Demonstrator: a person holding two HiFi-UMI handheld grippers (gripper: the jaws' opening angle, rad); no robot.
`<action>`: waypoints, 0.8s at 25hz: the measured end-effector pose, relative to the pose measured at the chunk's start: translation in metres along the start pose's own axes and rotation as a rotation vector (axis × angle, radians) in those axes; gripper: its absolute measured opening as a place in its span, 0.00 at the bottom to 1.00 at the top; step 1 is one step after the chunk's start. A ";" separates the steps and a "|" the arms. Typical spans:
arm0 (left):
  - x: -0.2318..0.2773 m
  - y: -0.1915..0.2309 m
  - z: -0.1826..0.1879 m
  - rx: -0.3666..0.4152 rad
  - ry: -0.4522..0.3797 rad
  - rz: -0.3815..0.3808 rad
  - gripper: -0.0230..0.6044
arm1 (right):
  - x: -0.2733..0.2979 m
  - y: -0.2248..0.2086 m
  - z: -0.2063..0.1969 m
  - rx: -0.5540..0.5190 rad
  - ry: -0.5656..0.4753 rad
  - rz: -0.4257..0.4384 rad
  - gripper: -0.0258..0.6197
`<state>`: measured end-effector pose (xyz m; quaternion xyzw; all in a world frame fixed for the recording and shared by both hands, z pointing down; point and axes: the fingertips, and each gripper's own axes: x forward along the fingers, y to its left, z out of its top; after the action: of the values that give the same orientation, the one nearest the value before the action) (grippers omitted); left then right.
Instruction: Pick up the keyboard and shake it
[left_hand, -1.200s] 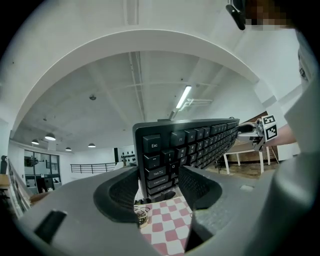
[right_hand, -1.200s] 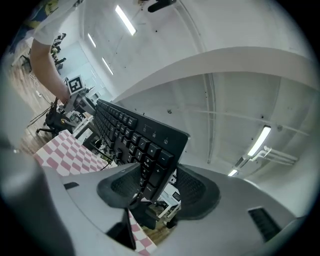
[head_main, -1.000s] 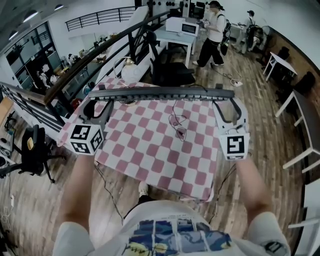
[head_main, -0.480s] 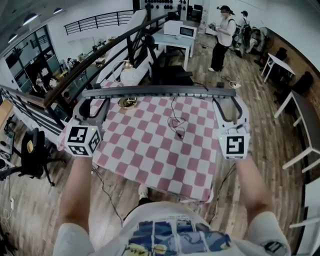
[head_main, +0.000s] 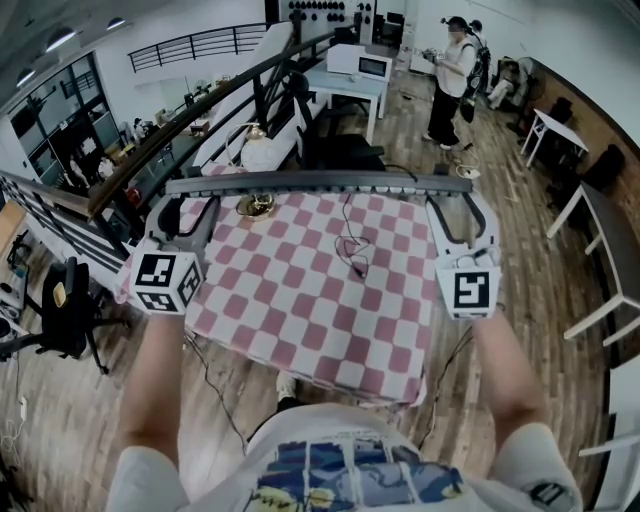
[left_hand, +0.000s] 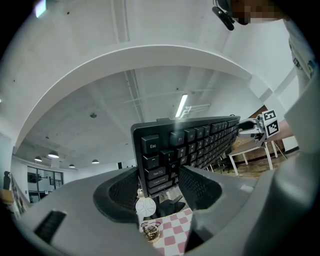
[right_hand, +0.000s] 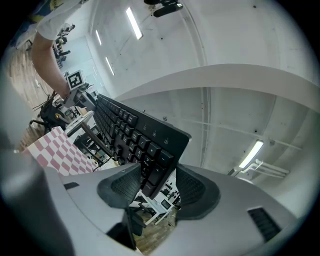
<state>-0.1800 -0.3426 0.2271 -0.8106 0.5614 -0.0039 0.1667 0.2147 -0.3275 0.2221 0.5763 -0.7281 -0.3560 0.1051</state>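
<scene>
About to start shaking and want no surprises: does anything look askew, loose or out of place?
Nothing alarming. The keyboard sits level, clamped at each end by the left tongs and right tongs. Only the cable lies in a loose tangle on the checked table beneath, so it may whip about.

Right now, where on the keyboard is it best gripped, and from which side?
At its two short ends, one gripper from each side. The keyboard is long and thin; the left gripper clamps the Esc end and the right gripper the opposite end, jaws across its thickness, so it likely stays balanced.
</scene>
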 end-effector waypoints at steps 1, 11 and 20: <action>-0.001 0.001 0.000 0.002 -0.001 0.000 0.43 | -0.001 0.001 0.001 0.000 -0.001 -0.001 0.38; 0.004 -0.003 0.006 0.013 -0.006 0.000 0.43 | 0.000 -0.006 -0.002 -0.009 -0.003 -0.001 0.37; 0.005 -0.008 0.002 0.017 -0.005 -0.003 0.43 | -0.003 -0.007 -0.007 -0.004 0.001 -0.006 0.37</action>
<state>-0.1703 -0.3439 0.2261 -0.8101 0.5595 -0.0067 0.1748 0.2247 -0.3279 0.2235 0.5785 -0.7254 -0.3576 0.1057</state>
